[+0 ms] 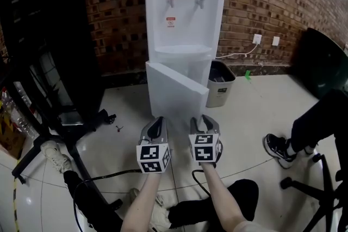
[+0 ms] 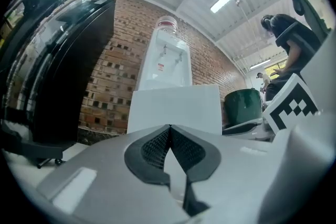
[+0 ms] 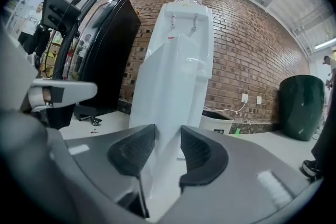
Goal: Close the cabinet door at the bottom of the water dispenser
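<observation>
Facing water dispenser (image 1: 187,5), cabinet door (image 1: 176,89) ajar, red sticker (image 1: 171,22) unreadable. Left gripper (image 1: 158,120) jaws together; right gripper (image 1: 204,118) jaws parted.

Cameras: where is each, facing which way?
Head view: on the person's head, steeply down at the water dispenser and open cabinet door; forearms, left hand-held gripper and right hand-held gripper show.
Left gripper view: on the left one, facing the door's face; shut jaws.
Right gripper view: on the right one, facing the door's edge; parted jaws.
All show the dispenser.
</observation>
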Motion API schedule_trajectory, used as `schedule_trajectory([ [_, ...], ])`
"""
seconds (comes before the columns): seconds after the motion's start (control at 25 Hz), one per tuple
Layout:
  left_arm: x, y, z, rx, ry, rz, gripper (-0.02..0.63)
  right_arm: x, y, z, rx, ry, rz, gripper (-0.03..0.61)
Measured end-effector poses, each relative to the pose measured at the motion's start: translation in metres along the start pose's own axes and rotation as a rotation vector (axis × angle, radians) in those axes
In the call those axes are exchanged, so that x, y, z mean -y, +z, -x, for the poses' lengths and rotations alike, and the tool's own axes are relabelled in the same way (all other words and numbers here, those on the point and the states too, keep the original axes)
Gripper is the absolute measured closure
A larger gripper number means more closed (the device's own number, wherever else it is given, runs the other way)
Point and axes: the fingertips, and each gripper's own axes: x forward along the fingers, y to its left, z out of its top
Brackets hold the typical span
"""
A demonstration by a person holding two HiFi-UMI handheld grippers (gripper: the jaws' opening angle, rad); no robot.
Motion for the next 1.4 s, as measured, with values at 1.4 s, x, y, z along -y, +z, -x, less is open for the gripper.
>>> schedule_trajectory([
  [1.4,0.030,-0.045,-0.135,-0.021,0.001,0.009,0.598,0.100,0.006,-0.095,0.079,-0.020,-0.025,0.499],
])
